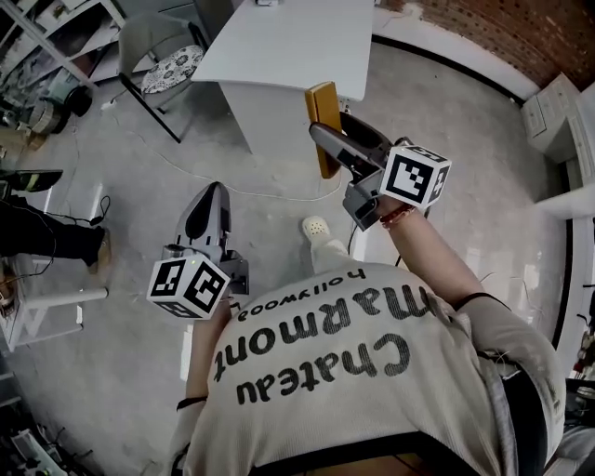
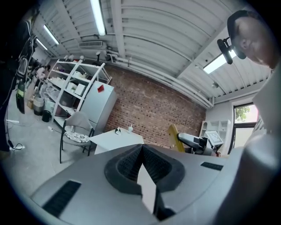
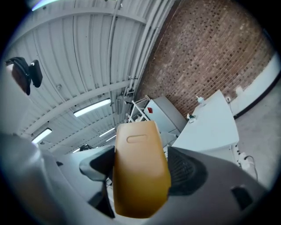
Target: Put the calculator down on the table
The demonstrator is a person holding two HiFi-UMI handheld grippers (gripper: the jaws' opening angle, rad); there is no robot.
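Observation:
The calculator [image 1: 323,119] is a yellow-orange slab seen from its plain back. It hangs in the air in front of the white table [image 1: 288,42]. My right gripper [image 1: 333,130] is shut on it. In the right gripper view the calculator [image 3: 139,169] fills the gap between both pads and sticks out past them, with the table [image 3: 210,127] far off to the right. My left gripper [image 1: 214,193] is lower and to the left over the floor, its jaws closed tip to tip on nothing. In the left gripper view the left gripper [image 2: 141,151] points towards the table [image 2: 116,138] and the calculator [image 2: 174,137].
A chair [image 1: 163,56] with a patterned cushion stands left of the table. Shelving with clutter [image 1: 37,84] lines the far left, and a white cabinet [image 1: 550,112] stands at the right by the brick wall [image 1: 502,28]. Small items [image 2: 118,130] sit at the table's far end.

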